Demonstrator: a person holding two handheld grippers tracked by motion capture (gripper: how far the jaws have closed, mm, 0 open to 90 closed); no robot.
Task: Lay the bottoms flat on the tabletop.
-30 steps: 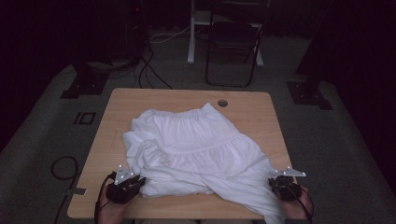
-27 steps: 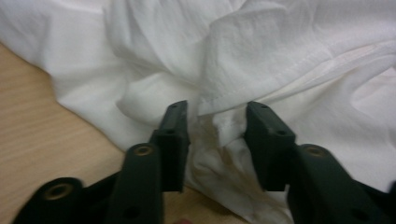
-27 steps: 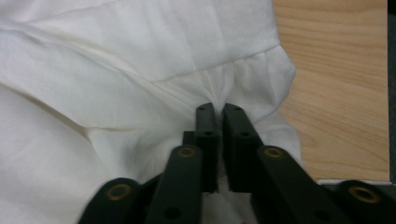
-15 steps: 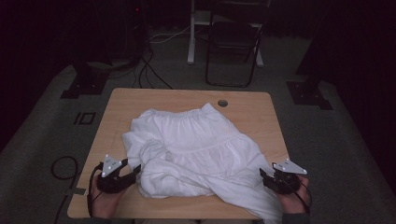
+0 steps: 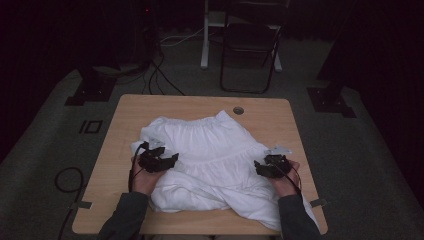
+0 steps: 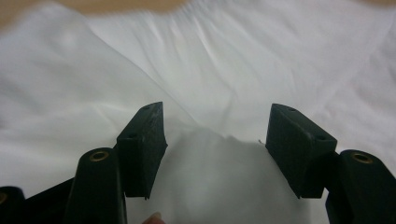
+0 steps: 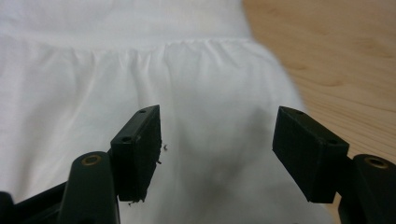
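**White gathered skirt spread on the counter, both sets of fingers let go**

We've got a soft white cotton garment [image 5: 210, 160] lying crumpled across the middle of the pale wood-grain counter [image 5: 270, 115], with a ruffled, gathered band at its far edge and tiers of fine pleats. Our left gripper [image 5: 159, 161] sits over its left side and our right gripper [image 5: 272, 167] over its right edge. Both pairs of blocky matte-black fingers [image 6: 142, 144] have just been opening and stand released, with loose cloth below them and nothing pinched.
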